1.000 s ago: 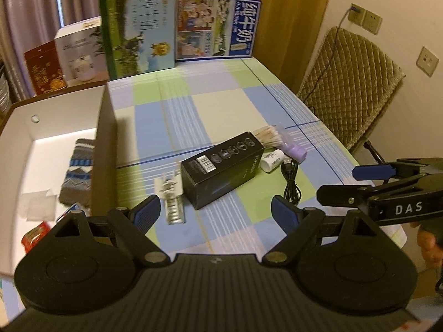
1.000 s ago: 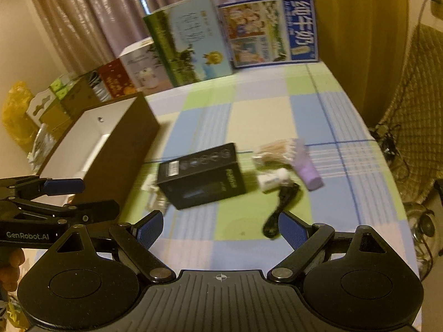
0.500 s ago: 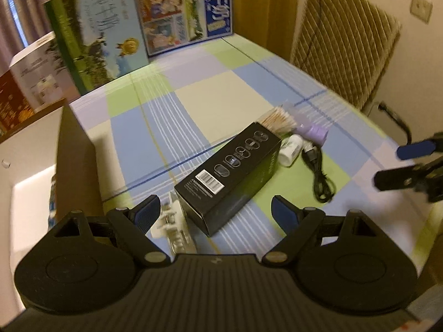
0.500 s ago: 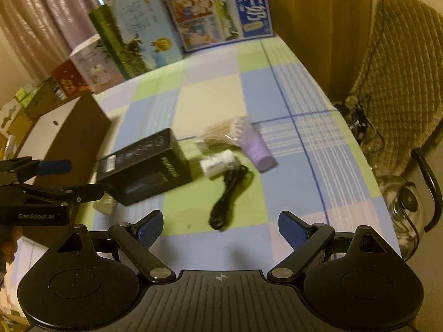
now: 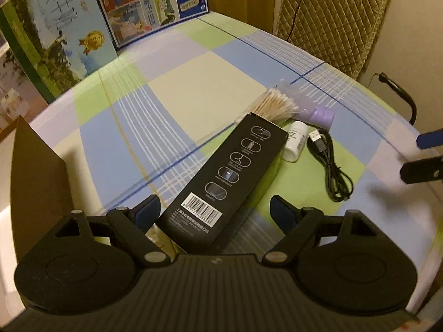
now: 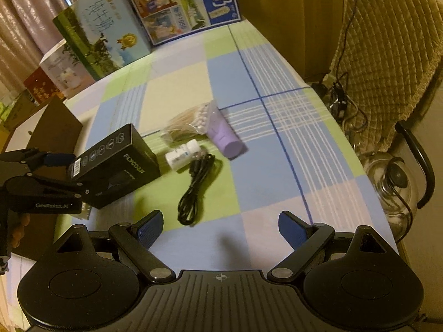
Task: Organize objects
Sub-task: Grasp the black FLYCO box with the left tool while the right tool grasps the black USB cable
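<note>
Your left gripper (image 5: 214, 210) is spread wide around the near end of the black box (image 5: 227, 177), its fingers on either side but not clamped. The box lies on the checked table (image 5: 177, 88), with the white bottle (image 5: 296, 141), black cable (image 5: 331, 166), cotton swabs (image 5: 277, 105) and purple tube (image 5: 318, 114) just beyond. Your right gripper (image 6: 221, 225) hangs apart, holding nothing, near the cable.

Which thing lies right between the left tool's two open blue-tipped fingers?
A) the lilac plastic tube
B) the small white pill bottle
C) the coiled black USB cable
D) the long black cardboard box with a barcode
D: in the left wrist view the long black cardboard box has its barcode end between the open left gripper fingers, the other items lying farther off.
</note>
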